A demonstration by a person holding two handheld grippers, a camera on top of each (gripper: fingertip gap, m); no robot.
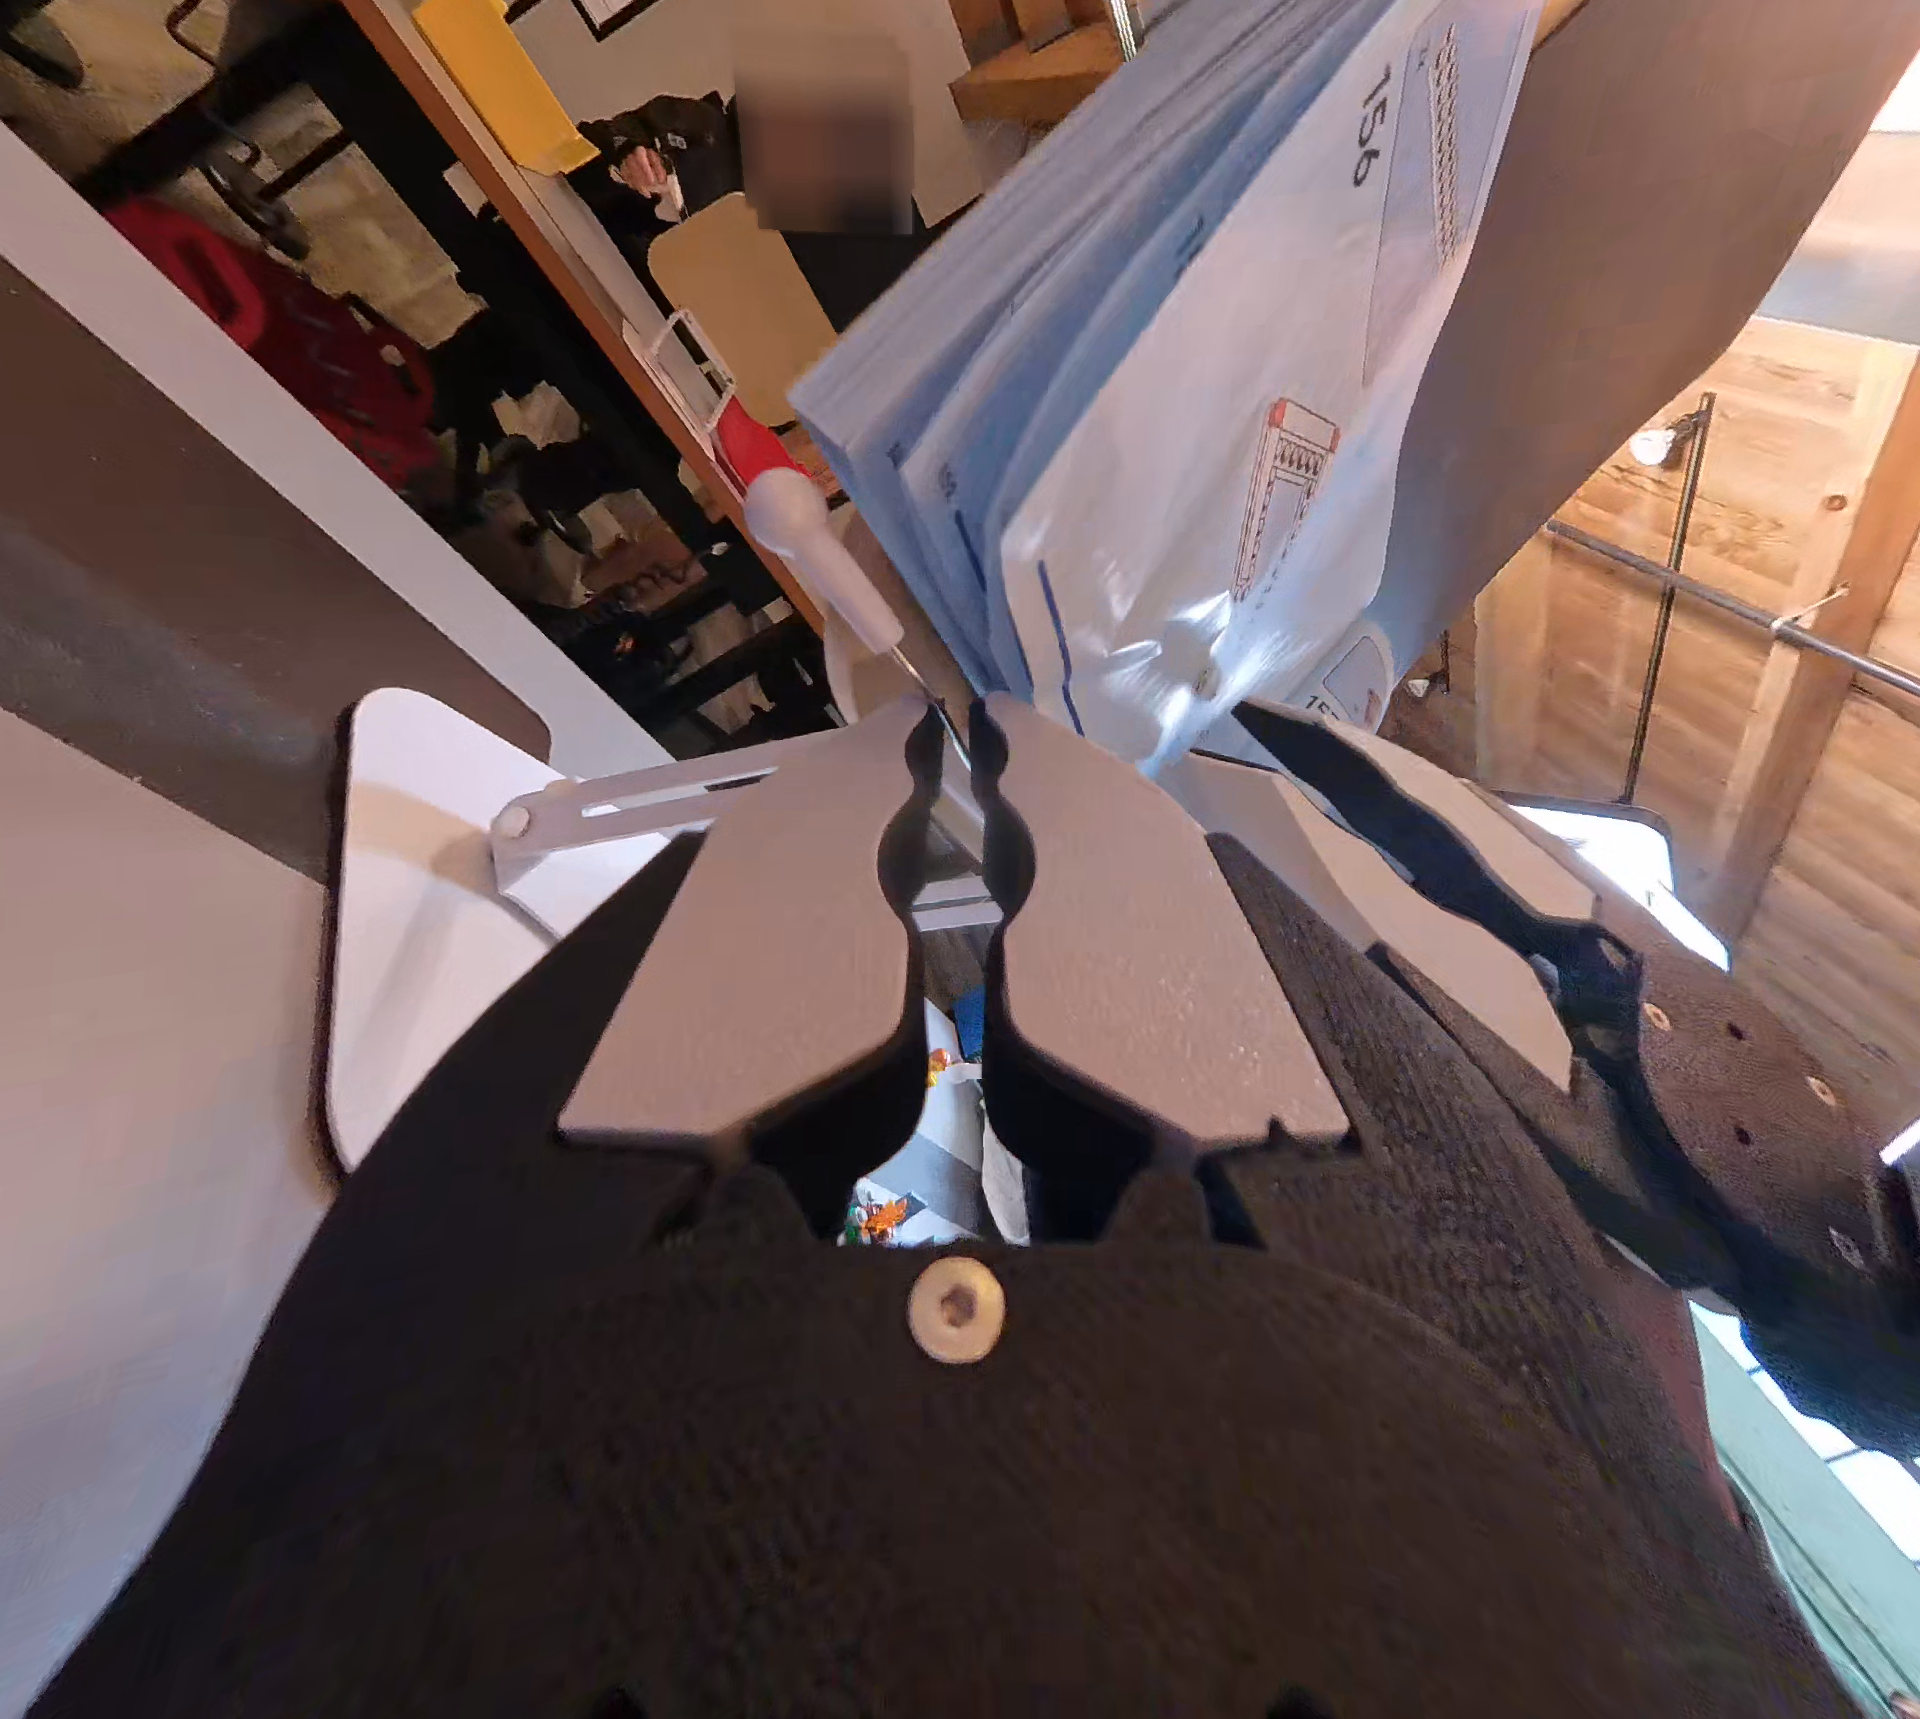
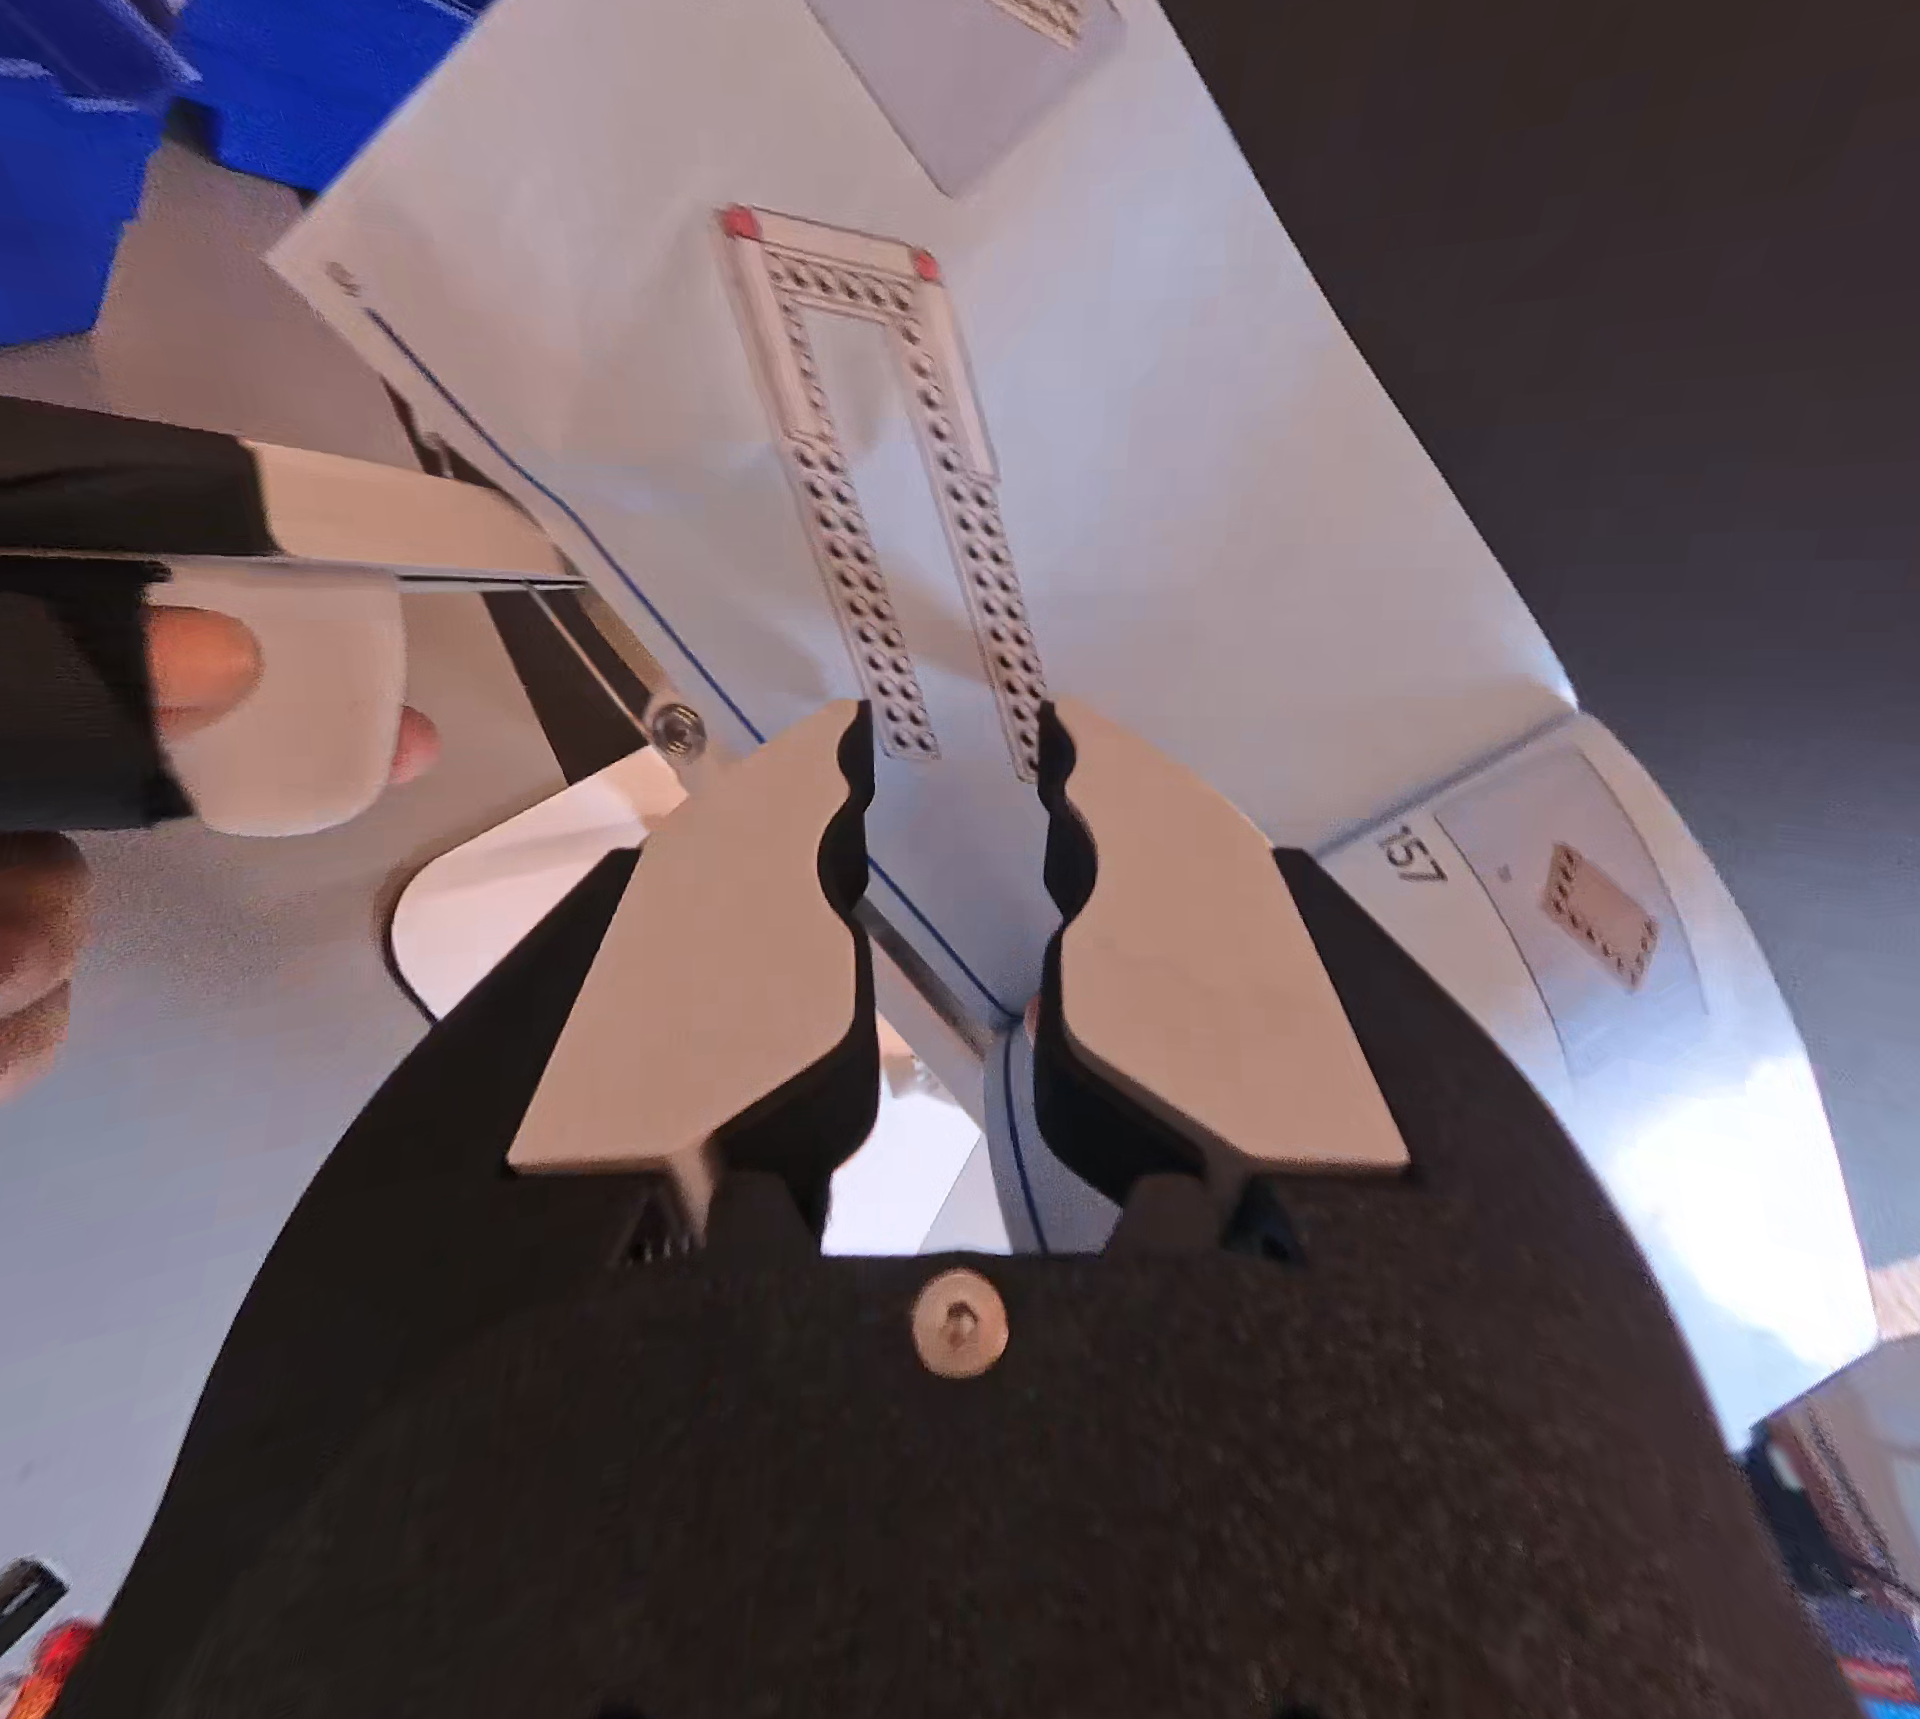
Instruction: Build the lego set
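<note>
Left wrist view, left gripper: the left gripper (image 1: 956, 724) has its fingers almost together, clamped on a thin metal strip (image 1: 948, 739) of a white plastic book stand (image 1: 416, 838).
Left wrist view, booklet: the thick light-blue paper instruction booklet (image 1: 1195, 422) stands open just beyond the fingertips, and its lower page corner curls toward the right gripper (image 1: 1242, 713).
Left wrist view, near: a red-and-white tool handle (image 1: 790, 495) is just beside the booklet.
Right wrist view, right gripper: its fingers (image 2: 1143, 942) stand apart and press on nothing; the glossy open page lies behind and between them.
Right wrist view, behind: blue plastic bins (image 2: 260, 7) are at the back.
Handling: the pages look light, soft and slippery, and probably tear easily; a free corner or edge seems the best hold.
</note>
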